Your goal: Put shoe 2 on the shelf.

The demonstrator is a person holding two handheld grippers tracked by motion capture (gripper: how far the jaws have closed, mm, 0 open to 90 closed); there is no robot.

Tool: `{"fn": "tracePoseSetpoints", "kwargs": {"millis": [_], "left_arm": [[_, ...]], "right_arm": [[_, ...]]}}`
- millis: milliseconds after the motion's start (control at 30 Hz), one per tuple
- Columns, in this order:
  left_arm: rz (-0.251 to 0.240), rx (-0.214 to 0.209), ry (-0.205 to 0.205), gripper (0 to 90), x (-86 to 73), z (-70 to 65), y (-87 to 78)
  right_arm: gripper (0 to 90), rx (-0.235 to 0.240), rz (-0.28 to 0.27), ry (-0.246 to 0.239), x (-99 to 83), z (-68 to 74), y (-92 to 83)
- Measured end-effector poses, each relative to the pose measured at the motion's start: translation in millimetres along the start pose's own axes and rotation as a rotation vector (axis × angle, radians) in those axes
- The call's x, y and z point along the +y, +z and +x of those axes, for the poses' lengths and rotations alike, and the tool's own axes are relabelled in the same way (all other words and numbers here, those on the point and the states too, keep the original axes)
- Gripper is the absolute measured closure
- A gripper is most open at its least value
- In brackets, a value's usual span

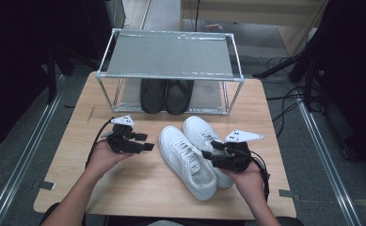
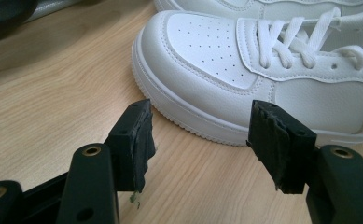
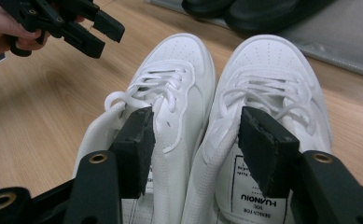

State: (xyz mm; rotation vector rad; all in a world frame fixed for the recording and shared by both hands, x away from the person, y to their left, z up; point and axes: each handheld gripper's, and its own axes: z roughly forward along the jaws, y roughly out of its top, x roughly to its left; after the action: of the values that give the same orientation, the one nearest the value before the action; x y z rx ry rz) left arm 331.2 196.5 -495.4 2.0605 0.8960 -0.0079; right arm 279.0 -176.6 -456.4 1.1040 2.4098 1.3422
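Note:
Two white sneakers lie side by side mid-table, the left one (image 1: 183, 162) and the right one (image 1: 200, 133), toes toward the rack. My right gripper (image 1: 209, 151) hovers at their heels. In the right gripper view its jaws (image 3: 195, 140) stand open, one over each shoe's opening, with the adjoining collars of the left sneaker (image 3: 179, 70) and the right sneaker (image 3: 272, 70) between them and no pad pressing. My left gripper (image 1: 145, 141) is open with nothing between its pads, just left of the left sneaker's toe (image 2: 207, 60). It also appears across the shoes (image 3: 102, 35).
A metal-framed rack (image 1: 171, 54) stands at the table's far side, with a pair of black shoes (image 1: 166, 94) on its lower shelf. Bare wooden tabletop (image 1: 124, 188) lies to the left and front. The table edges drop to the floor on both sides.

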Motion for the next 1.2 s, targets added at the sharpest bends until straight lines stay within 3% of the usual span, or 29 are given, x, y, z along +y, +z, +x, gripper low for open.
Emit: {"fn": "tracePoseSetpoints", "kwargs": {"millis": [267,500,633,933,1200], "left_arm": [[0.018,0.002,0.003,40.2,4.9,2.1,2.4],[0.02,-0.001,0.008,40.1,9.2,2.6,6.0],[0.014,-0.007,0.012,40.2,10.7,3.5,8.1],[-0.022,0.007,0.001,40.5,11.3,8.5,3.6],[-0.043,0.035,-0.022,40.6,9.2,16.2,-3.4]], "right_arm": [[43.1,-0.02,0.013,0.008,-6.0,3.7,3.5],[41.7,-0.007,0.042,0.022,-11.3,5.5,10.7],[41.6,-0.033,0.051,-0.011,-12.6,11.6,15.7],[49.1,-0.085,0.054,-0.026,-13.9,13.9,21.0],[56.9,-0.088,0.077,-0.007,-11.6,14.8,23.7]]}}
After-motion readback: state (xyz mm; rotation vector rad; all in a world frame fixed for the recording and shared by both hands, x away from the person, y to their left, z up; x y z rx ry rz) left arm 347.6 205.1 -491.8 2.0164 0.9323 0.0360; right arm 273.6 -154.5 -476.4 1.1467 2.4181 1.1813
